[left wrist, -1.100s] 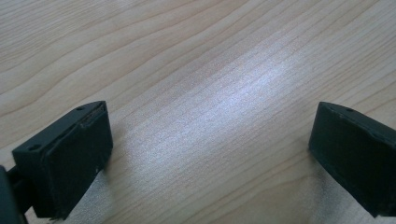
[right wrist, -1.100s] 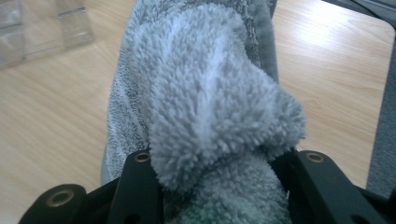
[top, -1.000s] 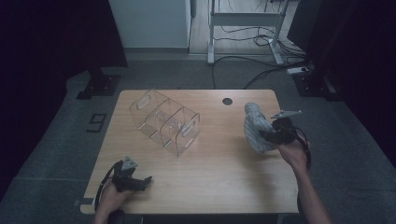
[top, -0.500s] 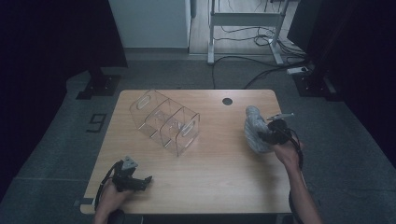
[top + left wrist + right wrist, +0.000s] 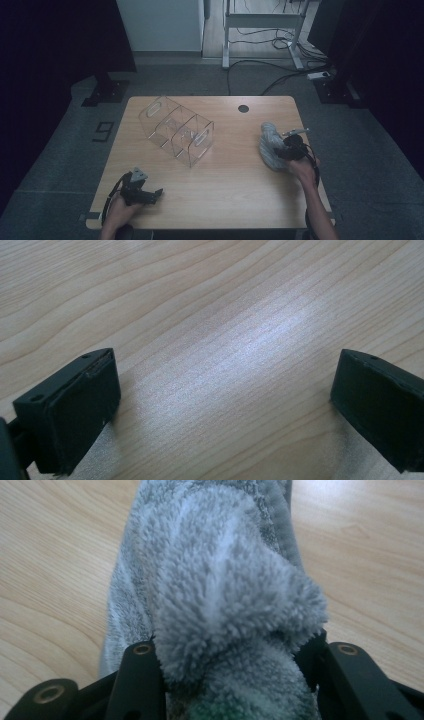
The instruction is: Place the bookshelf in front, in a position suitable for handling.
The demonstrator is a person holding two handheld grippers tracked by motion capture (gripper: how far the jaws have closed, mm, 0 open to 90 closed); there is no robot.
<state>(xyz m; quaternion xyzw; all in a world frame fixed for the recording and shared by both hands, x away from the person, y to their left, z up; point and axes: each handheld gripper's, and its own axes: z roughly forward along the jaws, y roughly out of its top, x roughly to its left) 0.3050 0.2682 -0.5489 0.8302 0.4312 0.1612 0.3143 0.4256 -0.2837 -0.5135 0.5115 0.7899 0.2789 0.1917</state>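
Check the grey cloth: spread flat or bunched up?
Bunched up. The grey cloth bulges in a thick fold between the right gripper's jaws, and in the high view it sits as a crumpled lump on the table.

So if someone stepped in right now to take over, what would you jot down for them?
Right claw: grey fluffy cloth bunched between its jaws, which have just been opening; the cloth lies on the table near its right edge.
Left claw: open, nothing in it, low over bare wood at the front left.
Clear plastic organiser: untouched, back left.
Done: cloth lowered.
Left: probably let go of it.
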